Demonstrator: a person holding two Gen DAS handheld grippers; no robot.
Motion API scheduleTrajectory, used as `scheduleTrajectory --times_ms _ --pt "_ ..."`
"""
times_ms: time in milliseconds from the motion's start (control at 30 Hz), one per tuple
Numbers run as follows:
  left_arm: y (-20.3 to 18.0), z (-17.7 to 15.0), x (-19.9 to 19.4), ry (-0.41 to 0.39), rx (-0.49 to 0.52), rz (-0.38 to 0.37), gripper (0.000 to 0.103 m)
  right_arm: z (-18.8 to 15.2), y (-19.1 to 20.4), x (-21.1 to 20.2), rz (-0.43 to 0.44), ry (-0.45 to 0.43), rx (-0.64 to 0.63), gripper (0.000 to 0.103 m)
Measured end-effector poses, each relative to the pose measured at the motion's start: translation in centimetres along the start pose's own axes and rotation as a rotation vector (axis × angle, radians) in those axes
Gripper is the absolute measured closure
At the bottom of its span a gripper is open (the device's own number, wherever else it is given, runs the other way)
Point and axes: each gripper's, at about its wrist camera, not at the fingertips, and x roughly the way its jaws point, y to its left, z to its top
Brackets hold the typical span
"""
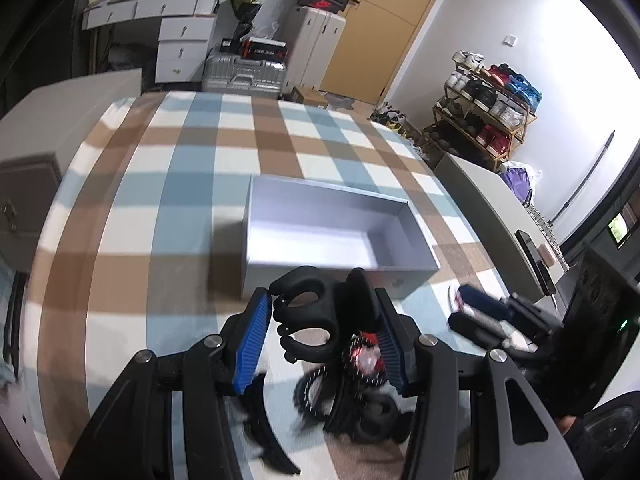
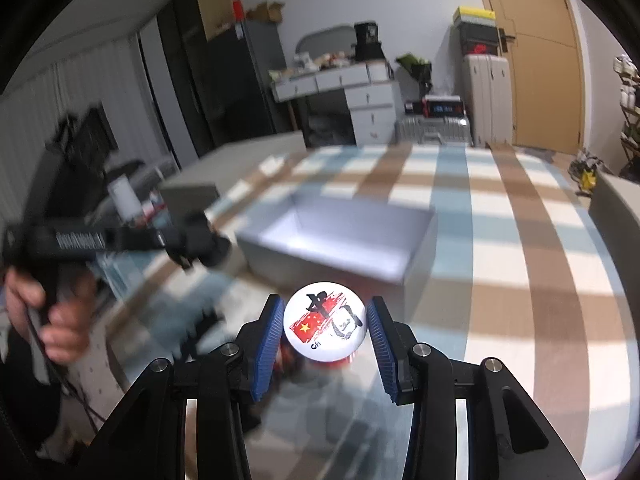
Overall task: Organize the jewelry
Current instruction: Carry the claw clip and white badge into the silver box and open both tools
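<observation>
Left tool (image 1: 322,322) clamped on a black hair claw clip (image 1: 306,320), held above the checked table (image 1: 192,184). Right tool (image 2: 325,330) clamped on a round white pin badge (image 2: 325,327) with red flag print. Open grey box (image 1: 320,236) sat at 12 o'clock of both tools. Black hair accessories (image 1: 344,400) lay piled on the table under the left tool, blurred.

Your left gripper (image 1: 320,328) holds a hair claw (image 1: 320,312) just before the open box (image 1: 340,272) on the table (image 1: 192,160); your right gripper (image 2: 325,334) holds a round badge (image 2: 324,326) before the same box (image 2: 344,264)
</observation>
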Motion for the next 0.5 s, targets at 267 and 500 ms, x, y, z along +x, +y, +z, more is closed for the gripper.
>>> scheduleTrajectory --times_ms 267,500 --pt "-1.0 2.9 2.4 -0.019 0.057 0.012 0.058 4.8 -0.8 1.9 0.005 -0.046 -0.040 0.061" --pt "-0.5 4.5 5.2 0.016 0.072 0.027 0.058 5.9 -2.4 5.4 0.005 0.025 -0.046 0.061"
